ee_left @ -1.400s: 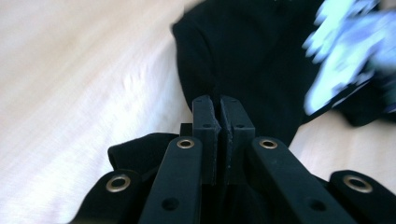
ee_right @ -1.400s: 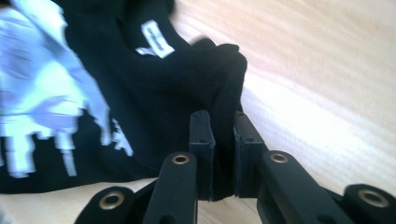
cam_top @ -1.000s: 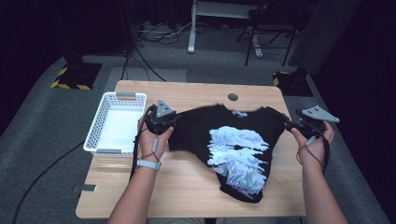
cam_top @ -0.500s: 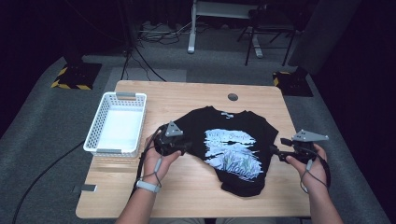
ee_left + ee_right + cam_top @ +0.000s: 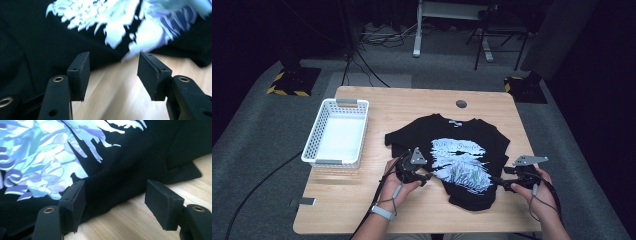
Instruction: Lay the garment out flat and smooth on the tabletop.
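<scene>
T-shirt [image 5: 462, 155]: we see it flat on table [image 5: 412, 105], right of white basket [image 5: 337, 132].
Left hand-held gripper [image 5: 428, 176]: at shirt's left edge, jaws just opening, nothing between.
Right hand-held gripper [image 5: 498, 182]: at shirt's right hem, jaws apart, opening, unclamped.

on your left, a white basket [image 5: 337, 137] sits on the wooden tabletop [image 5: 412, 102]; a round grommet [image 5: 461, 104] lies near its far edge; grey carpet floor [image 5: 257, 130] surrounds it.
</scene>
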The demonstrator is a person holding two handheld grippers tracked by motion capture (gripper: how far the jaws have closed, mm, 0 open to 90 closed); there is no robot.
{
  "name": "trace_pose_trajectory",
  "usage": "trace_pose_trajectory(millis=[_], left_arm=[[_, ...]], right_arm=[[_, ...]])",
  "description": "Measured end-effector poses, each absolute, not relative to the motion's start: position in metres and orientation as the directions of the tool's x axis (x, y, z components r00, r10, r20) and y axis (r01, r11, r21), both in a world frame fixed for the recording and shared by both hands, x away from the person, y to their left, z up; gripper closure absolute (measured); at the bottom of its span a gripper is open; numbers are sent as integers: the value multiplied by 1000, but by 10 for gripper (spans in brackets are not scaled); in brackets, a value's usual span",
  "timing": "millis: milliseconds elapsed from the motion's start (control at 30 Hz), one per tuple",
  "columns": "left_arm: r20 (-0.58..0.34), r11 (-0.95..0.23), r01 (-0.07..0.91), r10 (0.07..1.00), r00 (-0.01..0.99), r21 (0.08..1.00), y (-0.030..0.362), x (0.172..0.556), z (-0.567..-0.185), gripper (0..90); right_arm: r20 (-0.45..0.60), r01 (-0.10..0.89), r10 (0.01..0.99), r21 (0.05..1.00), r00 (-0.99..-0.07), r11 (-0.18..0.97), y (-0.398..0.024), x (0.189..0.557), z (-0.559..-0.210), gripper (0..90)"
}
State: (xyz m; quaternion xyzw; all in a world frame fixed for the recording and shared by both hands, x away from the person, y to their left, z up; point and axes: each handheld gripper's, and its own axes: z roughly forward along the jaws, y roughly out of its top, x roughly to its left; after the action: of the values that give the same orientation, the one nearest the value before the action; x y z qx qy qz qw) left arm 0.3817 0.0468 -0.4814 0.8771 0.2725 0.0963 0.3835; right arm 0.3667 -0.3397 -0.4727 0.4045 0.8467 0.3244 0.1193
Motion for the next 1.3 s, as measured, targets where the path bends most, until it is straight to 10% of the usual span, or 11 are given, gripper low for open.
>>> trace_pose_trajectory(millis=[100,233,600,733,933,1300], left_arm=[[-30,-573,390,536,844,721,42,388,-484,622],[8,-585,334,502,865,739,36,389,-484,900],[31,-510,268,503,864,817,63,361,-446,900],[39,-540,290,516,856,790,59,363,-453,687],[33,-565,337,544,838,753,52,375,-472,489],[84,-649,299,490,868,700,24,387,-491,422]], right_arm=[[84,621,756,632,-650,463,-337,372,-478,367],[85,602,714,613,-695,512,-331,378,-483,742],[-11,500,742,731,-671,464,-344,349,-435,847],[-98,496,810,746,-578,445,-354,350,-429,848],[-120,534,869,746,-480,398,-361,350,-433,506],[53,566,764,704,-644,428,-356,327,-460,319]])
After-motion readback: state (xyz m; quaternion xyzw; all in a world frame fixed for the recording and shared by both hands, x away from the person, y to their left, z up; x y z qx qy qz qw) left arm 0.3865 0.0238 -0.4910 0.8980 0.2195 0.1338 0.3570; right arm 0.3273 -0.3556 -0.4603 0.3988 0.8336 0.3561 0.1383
